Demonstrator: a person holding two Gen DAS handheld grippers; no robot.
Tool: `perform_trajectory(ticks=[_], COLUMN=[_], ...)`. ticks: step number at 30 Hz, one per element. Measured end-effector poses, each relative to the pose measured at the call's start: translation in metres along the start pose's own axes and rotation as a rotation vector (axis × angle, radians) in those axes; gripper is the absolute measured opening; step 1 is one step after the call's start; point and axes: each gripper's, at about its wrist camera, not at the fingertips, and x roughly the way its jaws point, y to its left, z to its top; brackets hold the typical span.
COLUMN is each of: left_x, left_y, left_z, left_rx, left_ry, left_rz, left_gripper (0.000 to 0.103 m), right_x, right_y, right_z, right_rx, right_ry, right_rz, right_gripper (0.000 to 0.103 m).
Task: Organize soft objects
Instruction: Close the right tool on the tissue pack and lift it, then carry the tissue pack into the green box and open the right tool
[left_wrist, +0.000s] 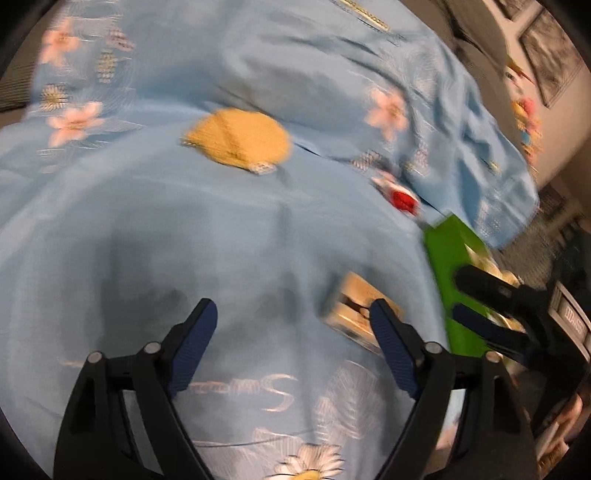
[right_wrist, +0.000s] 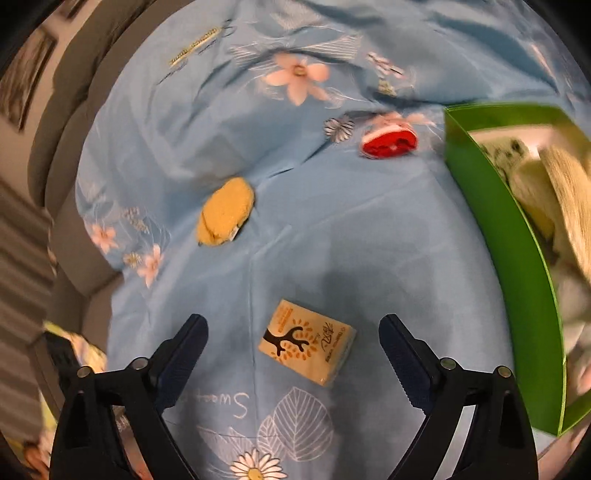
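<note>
The right gripper (right_wrist: 291, 341) is wide open and holds nothing. The little pack of tissues (right_wrist: 308, 341) lies flat on the blue flower sheet (right_wrist: 332, 240), right between its two fingers but not touching them. I think this pack is the next thing to pick up.

It looks light and squishy — soft paper in a thin, shiny plastic wrap. The wrap may be a bit slippery, so a gentle squeeze across the short sides, near the middle, seems best. It will not break, but a pinch at a corner could let it slide out.

The left gripper (left_wrist: 293, 321) is wide open too, with nothing in it. It hangs over the sheet close to the same pack.

Farther off lie a fuzzy yellow thing (right_wrist: 225, 212) and a red and white thing (right_wrist: 388, 142), well apart from each other. The green box (right_wrist: 517, 258) sits on the right side and already has soft, pale things inside — the pack likely goes there.
</note>
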Motion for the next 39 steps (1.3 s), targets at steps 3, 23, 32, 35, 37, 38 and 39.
perform_trajectory(ticks=[3,23,32,35,37,38,39], left_x=[0.018,0.044,0.024,0.03,0.044,0.05,0.056], left_y=[-0.019,-0.072,-0.164,-0.196,-0.214,-0.219,-0.224], left_z=[-0.003,0.007,0.033,0.039,0.041,0.041,0.041], left_rx=[0.06,0.22,0.33,0.371,0.377,0.373,0.365], left_ry=[0.031,0.015,-0.085,-0.099,-0.069,-0.051,-0.036], left_rz=[-0.046,-0.075,-0.216,-0.268,-0.283,-0.295,-0.314], left_gripper=[0.066,0.022,0.023,0.023,0.023,0.023,0.023], right_x=[0.014,0.022,-0.079,-0.104,-0.116,-0.119,-0.123], right_y=[-0.008,-0.041,-0.067,-0.083,-0.098,-0.106,-0.114], right_z=[-0.003,-0.002,0.024,0.03,0.035,0.038,0.04], right_rx=[0.055,0.159,0.194,0.204,0.227,0.238,0.256], right_ry=[0.046,0.063,-0.25,-0.337,-0.379,-0.391,-0.408], right_rz=[0.012,0.061,0.115,0.099,0.076,0.067,0.054], right_gripper=[0.075,0.055,0.055,0.055,0.055,0.055,0.055])
